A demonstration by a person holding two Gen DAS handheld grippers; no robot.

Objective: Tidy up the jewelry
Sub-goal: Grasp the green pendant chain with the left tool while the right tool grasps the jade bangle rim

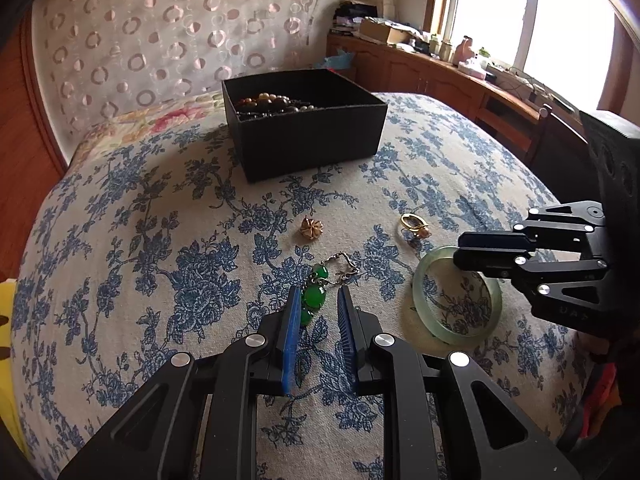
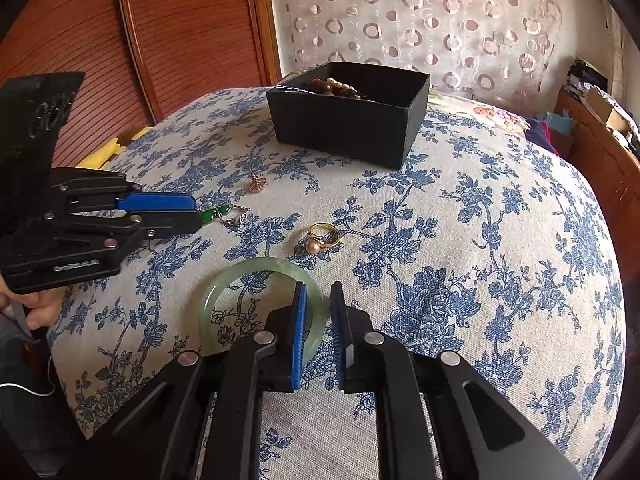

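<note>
A green-stone bracelet with a silver chain [image 1: 316, 294] lies on the floral cloth between the blue pads of my open left gripper [image 1: 318, 300]; it also shows in the right wrist view [image 2: 218, 214]. A pale jade bangle [image 2: 256, 272] lies flat, its right rim between the pads of my open right gripper [image 2: 318, 294]; it also shows in the left wrist view [image 1: 456, 330]. A gold pearl ring [image 2: 322, 236] and a small gold flower piece [image 2: 256, 184] lie loose on the cloth. A black box [image 1: 304, 120] holds beaded jewelry.
The floral cloth [image 1: 160, 240] covers a rounded surface that falls away at its edges. A wooden cabinet [image 1: 440, 76] with clutter stands at the right under a window. A wooden slatted door [image 2: 140, 32] is at the left. A yellow object [image 2: 104, 152] lies beyond the cloth edge.
</note>
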